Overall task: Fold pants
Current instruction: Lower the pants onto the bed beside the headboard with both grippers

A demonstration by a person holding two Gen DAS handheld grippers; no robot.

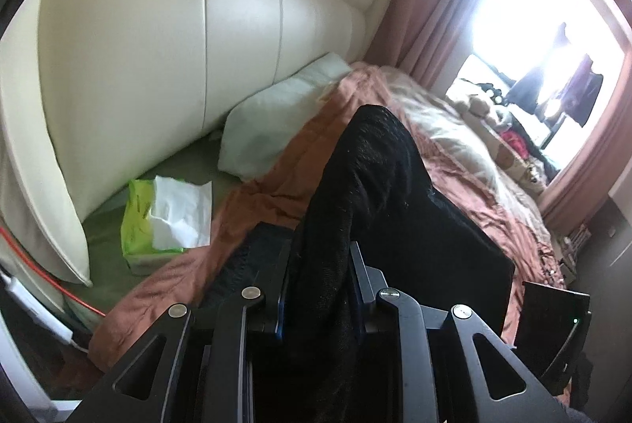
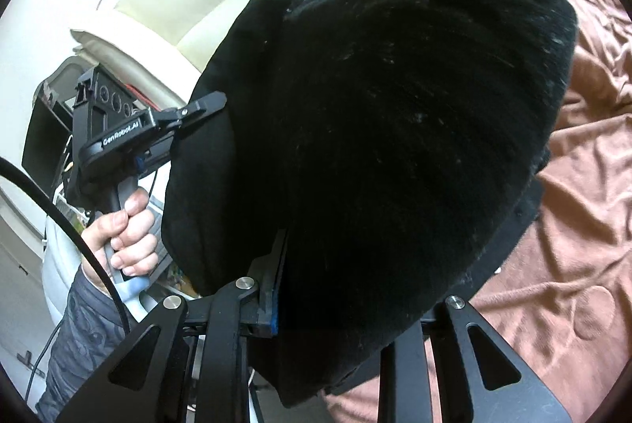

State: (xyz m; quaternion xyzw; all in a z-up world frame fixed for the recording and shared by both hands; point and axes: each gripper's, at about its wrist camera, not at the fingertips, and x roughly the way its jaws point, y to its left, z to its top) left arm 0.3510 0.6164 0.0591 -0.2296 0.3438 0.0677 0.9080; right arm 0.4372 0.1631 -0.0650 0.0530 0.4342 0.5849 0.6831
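Observation:
The black pants [image 1: 367,178] hang bunched between both grippers above the bed. In the left wrist view my left gripper [image 1: 318,261] is shut on a thick fold of the black fabric, which rises between its fingers. In the right wrist view my right gripper [image 2: 316,265] is shut on the pants [image 2: 395,126]; the cloth drapes over it and hides the right finger. The left gripper [image 2: 189,115] shows there at the left, held by a hand, with its fingers clamped on the pants' edge.
A rust-brown bedspread [image 1: 454,162] covers the bed. A cream padded headboard [image 1: 158,47] stands behind. A white pillow [image 1: 276,119] and a green tissue pack [image 1: 158,221] lie near it. Pink curtains [image 1: 434,0] frame a bright window. A red cable [image 1: 47,273] runs at left.

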